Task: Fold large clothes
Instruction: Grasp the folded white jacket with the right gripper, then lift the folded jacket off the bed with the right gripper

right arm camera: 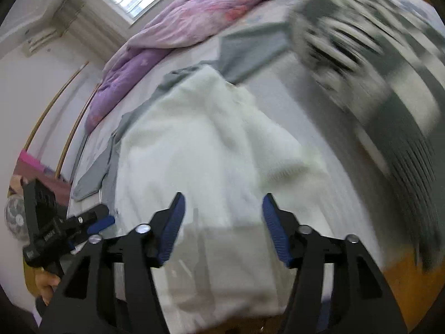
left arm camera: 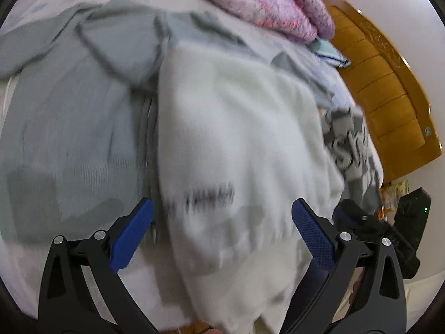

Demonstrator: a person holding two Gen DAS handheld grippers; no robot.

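Three garments lie on the bed (left arm camera: 22, 22). One grey zip jacket (left arm camera: 78, 117) is spread flat. One white fleecy garment (left arm camera: 236, 128) lies folded over the jacket's right half, running from 12 o'clock down to 6 o'clock in the left wrist view. One grey-and-white patterned garment (right arm camera: 375, 64) sits at about 2 o'clock in the right wrist view, blurred, touching the white one's edge.

Two tools are in view. The left tool (left arm camera: 222, 217) hovers over the white garment's lower part, its two blue pads wide apart — nothing between them. The right tool (right arm camera: 222, 208) stands likewise spread, empty, above the same white cloth (right arm camera: 200, 139).

One pink-and-purple quilt (right arm camera: 172, 27) is heaped at 11 o'clock along the bed's far side, and one wooden headboard (left arm camera: 383, 83) stands at 3 o'clock in the left view.
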